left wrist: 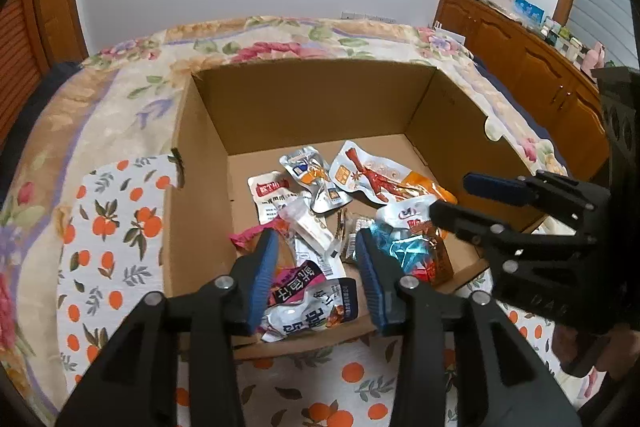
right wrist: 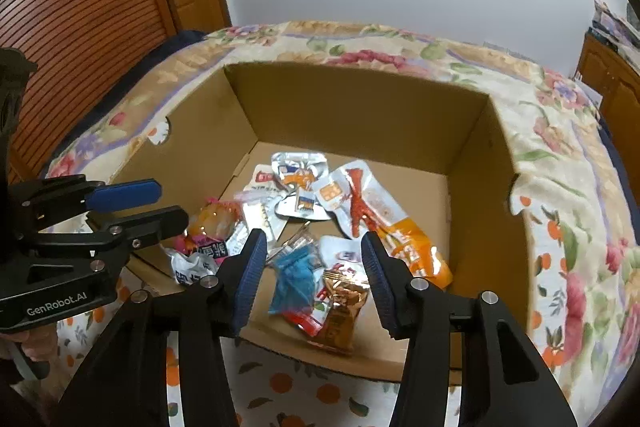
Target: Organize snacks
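Both jaws stand apart, clamping nothing. Open brown cardboard box of foil snack packets lies beyond them. Left gripper partly hides the black-and-pink packet; print unreadable.

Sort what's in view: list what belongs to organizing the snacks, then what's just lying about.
Job:
cardboard box
snack packets
left gripper
right gripper

Lying about:
floral bedspread
orange-print cloth
wooden cabinet
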{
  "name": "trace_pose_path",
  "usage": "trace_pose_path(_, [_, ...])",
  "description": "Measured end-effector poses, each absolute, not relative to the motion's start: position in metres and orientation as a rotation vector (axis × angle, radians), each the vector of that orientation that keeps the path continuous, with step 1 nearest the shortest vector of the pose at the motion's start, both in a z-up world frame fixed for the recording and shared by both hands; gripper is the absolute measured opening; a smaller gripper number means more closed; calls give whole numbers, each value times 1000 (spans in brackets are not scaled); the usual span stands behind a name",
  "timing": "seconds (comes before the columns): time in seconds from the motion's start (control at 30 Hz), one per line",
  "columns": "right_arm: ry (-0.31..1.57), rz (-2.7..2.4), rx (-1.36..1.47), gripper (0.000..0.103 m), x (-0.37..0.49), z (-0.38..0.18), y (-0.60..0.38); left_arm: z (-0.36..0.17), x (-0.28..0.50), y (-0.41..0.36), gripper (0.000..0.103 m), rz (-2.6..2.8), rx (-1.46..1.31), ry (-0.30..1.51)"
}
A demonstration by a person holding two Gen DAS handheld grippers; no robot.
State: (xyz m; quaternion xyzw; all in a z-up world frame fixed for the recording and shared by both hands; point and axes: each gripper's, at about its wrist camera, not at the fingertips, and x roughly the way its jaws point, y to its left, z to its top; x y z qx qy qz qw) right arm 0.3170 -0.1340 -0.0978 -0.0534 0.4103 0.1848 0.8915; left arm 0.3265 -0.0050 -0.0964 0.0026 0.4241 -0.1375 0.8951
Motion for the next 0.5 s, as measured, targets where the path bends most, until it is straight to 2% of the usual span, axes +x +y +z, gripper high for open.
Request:
trace_pose_path(0.03, [846, 381, -111, 50, 315, -95, -136, -94, 324, -4, 50, -278, 6, 873])
trace_pose_path(0.07, [841, 380, -109, 50, 313, -92, -137, -94, 323, -4, 52, -275, 3, 873])
trace_pose_path(0.5, [777, 354, -58, 52, 235, -46, -172, -65, 267, -5, 52, -254, 33, 825])
